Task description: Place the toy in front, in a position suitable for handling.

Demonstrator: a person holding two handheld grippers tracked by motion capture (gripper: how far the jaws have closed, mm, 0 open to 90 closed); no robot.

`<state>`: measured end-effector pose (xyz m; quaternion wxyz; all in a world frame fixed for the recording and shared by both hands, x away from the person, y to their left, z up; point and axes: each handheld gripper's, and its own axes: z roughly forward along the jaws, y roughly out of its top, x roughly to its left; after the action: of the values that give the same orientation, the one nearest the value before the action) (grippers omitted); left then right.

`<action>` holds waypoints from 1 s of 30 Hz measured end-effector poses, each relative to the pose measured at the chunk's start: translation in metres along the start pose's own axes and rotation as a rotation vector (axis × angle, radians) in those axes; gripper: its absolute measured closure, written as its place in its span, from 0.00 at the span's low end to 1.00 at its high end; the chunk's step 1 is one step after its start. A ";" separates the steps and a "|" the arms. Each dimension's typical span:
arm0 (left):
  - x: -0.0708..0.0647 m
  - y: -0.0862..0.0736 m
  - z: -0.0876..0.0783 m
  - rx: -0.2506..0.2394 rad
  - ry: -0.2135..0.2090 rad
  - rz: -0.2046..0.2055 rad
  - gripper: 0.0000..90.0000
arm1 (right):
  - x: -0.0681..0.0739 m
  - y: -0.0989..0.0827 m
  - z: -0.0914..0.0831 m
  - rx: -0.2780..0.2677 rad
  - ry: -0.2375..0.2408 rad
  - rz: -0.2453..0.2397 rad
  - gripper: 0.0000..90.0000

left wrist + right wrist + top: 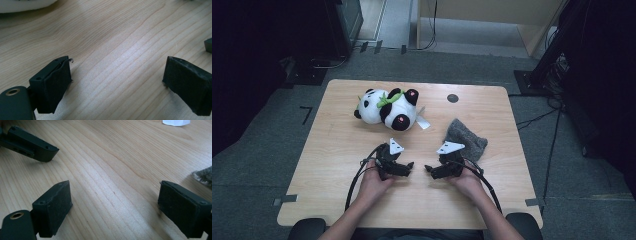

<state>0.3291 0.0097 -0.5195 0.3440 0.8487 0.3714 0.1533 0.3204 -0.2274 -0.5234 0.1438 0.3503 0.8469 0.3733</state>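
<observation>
From the high view I see a dim room, black at both sides, with only the bench (342, 150) moderately lit and the picture soft. In both gripper views overhead light puts a pale sheen on the wood grain, soft shadows sit under the black fingers (53, 82), and the far edges blur.

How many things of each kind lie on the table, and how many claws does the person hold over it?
Plush panda: 1
Grey knitted cloth: 1
White paper tag: 1
Black round mark on the table: 1
Claws: 2, left claw and right claw, both open and empty
Total: 6
</observation>
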 end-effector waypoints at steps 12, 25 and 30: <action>0.000 0.000 -0.001 -0.001 -0.016 0.020 0.09 | 0.000 -0.001 -0.001 0.001 -0.004 0.009 0.12; 0.005 0.000 -0.006 -0.006 -0.061 0.012 0.24 | -0.001 0.000 -0.002 -0.008 -0.013 0.020 0.22; 0.012 0.002 -0.012 -0.021 -0.066 0.003 0.24 | -0.005 0.001 -0.004 0.000 -0.013 0.022 0.28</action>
<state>0.3323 0.0226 -0.5095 0.3649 0.8502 0.3568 0.1295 0.3227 -0.2323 -0.5200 0.1450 0.3620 0.8420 0.3728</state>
